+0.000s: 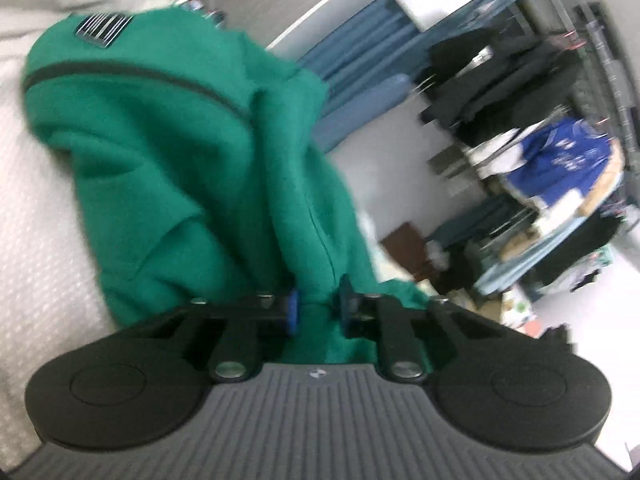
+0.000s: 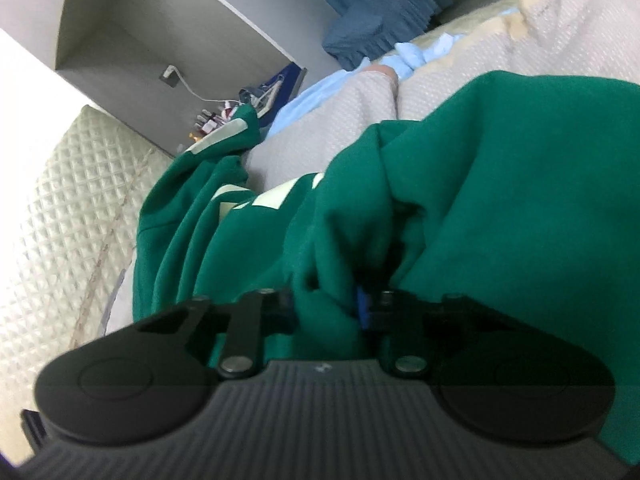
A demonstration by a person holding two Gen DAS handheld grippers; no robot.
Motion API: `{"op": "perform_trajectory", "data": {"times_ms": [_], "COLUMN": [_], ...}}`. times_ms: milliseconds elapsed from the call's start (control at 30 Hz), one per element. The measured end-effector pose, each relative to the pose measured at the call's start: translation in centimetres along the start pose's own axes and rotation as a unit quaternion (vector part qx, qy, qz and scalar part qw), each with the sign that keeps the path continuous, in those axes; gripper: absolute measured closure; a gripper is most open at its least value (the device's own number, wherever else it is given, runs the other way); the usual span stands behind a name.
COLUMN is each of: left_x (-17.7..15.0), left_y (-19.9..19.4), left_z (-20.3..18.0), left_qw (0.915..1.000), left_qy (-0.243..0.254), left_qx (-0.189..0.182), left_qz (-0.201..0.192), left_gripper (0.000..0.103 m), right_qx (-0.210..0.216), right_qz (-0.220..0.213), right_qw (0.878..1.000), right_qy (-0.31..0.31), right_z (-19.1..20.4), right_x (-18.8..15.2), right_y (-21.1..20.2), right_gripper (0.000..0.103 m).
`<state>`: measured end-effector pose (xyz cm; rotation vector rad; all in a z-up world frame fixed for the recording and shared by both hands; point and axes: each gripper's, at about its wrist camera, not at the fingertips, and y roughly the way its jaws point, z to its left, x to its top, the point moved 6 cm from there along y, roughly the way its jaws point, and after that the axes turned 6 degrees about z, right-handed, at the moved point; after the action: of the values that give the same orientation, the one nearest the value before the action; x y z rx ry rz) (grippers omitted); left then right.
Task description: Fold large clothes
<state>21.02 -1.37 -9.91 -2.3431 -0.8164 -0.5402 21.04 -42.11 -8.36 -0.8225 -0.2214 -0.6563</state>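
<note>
A large green garment [image 1: 168,152] with a dark zip line and a striped patch lies bunched on a white textured bed cover [image 1: 36,208]. My left gripper [image 1: 317,312] is shut on a gathered fold of its green cloth, which is pinched between the blue pads [image 1: 293,309]. In the right wrist view the same green garment [image 2: 500,184], here showing pale stripes, lies crumpled on the grey-white cover [image 2: 340,120]. My right gripper [image 2: 328,308] is shut on a bunch of that cloth; its left finger is mostly buried in fabric.
A clothes rack with dark garments [image 1: 496,76] and a blue jersey [image 1: 560,160] stands across the room. Blue curtains [image 1: 360,64] hang at the back. A quilted cream headboard [image 2: 68,208], a grey shelf niche [image 2: 132,36] with small bottles, and light blue bedding [image 2: 416,56] border the bed.
</note>
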Motion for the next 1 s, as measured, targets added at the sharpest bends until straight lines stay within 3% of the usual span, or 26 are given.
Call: {"op": "perform_trajectory", "data": {"times_ms": [100,300,667,900,1000], "left_x": [0.7,0.9,-4.8,-10.1,-10.4], "left_y": [-1.9,-7.4,-20.8,-23.0,-21.7], "left_z": [-0.9,-2.1,-4.4,-4.1,-3.7], "left_qw": [0.9996,0.9958,0.9901,0.9964,0.9971], "left_qy": [0.009,-0.027,-0.044,-0.038,-0.051], "left_qx": [-0.009,-0.047,-0.057,0.017,0.018], "left_qz": [-0.024,-0.074,-0.12,-0.074,-0.055], "left_gripper": [0.086,0.087,0.088,0.087,0.086], "right_qx": [0.004,0.034,0.11,0.061,0.038], "right_qz": [-0.014,-0.054,-0.088,-0.036,-0.017], "right_qw": [1.0,0.997,0.987,0.996,0.998], "right_qy": [-0.018,-0.044,-0.074,-0.061,-0.039], "right_z": [0.6,2.7,6.3,5.1,4.1], "right_x": [0.0,-0.5,-4.5,-8.2,-8.3], "right_y": [-1.1,-4.8,-14.0,-13.8,-12.8], "right_gripper": [0.085,0.088,0.09,0.089,0.085]}}
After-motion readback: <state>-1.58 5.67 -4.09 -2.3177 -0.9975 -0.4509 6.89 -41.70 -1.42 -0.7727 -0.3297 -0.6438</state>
